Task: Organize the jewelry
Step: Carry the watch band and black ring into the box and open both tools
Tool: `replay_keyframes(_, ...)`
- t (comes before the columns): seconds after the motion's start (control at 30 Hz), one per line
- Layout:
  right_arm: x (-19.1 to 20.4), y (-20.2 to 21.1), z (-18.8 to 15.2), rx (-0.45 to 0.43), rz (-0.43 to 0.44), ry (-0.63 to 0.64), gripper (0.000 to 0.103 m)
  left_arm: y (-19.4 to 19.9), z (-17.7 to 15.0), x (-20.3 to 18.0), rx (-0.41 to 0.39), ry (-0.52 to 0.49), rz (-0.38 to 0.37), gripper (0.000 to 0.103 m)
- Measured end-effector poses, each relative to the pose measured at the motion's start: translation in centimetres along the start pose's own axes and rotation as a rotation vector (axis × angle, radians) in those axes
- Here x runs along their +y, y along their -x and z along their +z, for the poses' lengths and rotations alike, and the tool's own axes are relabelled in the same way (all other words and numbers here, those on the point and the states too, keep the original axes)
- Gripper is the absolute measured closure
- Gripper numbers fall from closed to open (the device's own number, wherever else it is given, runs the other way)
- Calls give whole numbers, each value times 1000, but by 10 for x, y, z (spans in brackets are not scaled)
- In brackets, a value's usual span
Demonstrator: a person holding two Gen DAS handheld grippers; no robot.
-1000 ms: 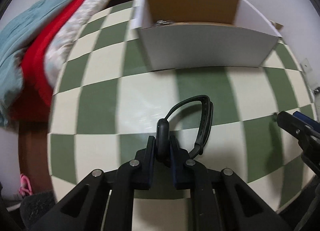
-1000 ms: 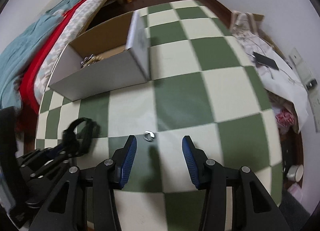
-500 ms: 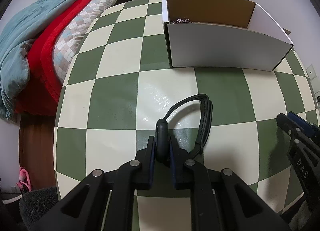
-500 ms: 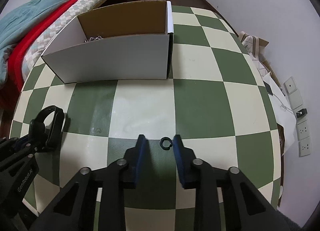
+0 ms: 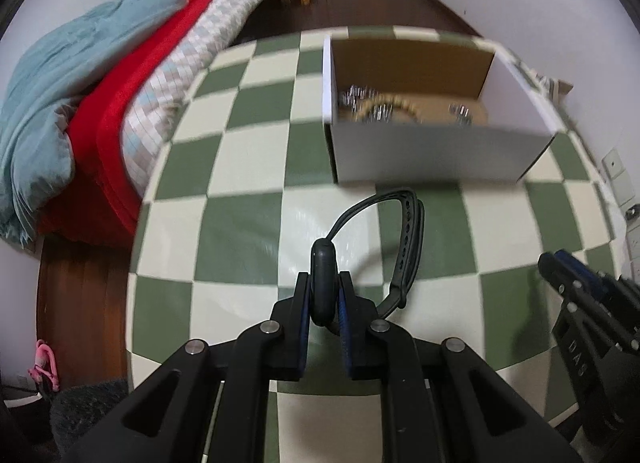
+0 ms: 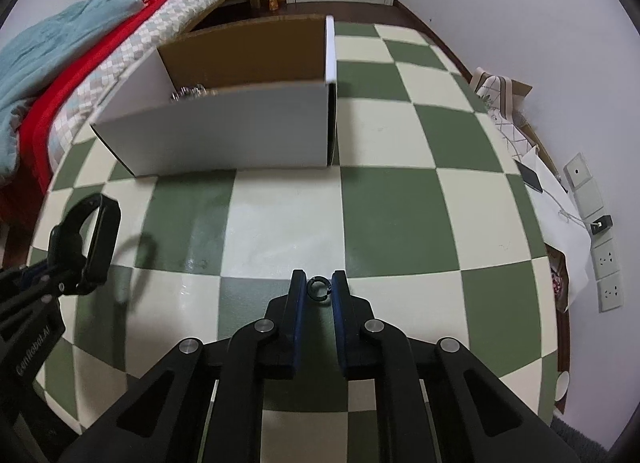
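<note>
Two pieces of jewelry are being handled at once over the green-and-cream checkered table (image 6: 384,223). A black wristband (image 5: 406,247) is pinched at its thick body between the pads of the left gripper (image 5: 324,299), its strap looping up and to the right, lifted clear of the table and casting a shadow below it. A small dark ring (image 6: 319,288) sits between the blue pads of the right gripper (image 6: 319,295), whose jaws have just been closing around it; the pads stand right at its sides, and whether they already press it cannot be told. The ring is near the table's front edge, about midway along it. Behind both, toward the far edge, stands an open cardboard box (image 6: 224,135) with white outer walls and a brown inside, holding silvery chains and a beaded loop (image 5: 384,109). Beyond the table's left edge lies a bed (image 5: 120,95) with teal, red and checked covers. Wall sockets (image 6: 604,263) show at the right.
</note>
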State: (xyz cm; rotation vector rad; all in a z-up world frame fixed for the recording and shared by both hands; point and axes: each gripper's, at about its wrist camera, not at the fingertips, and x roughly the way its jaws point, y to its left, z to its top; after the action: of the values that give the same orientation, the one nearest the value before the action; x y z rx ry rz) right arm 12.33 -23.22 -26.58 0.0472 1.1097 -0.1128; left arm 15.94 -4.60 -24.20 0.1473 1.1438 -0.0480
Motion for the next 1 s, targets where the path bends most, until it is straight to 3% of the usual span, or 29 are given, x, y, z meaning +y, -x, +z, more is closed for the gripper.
replay_keyframes(0.53,5,86,78,-205,76,-15,90,75,76,4,-200,51,-52,93)
replay_keyframes(0.77,10,86,121,-241,63,5,90,67,113,7,-234,58,-33,93)
replay_keyframes(1.0,12,57,151,-209,89,6,90,36,135,2,-196,47,-34,93)
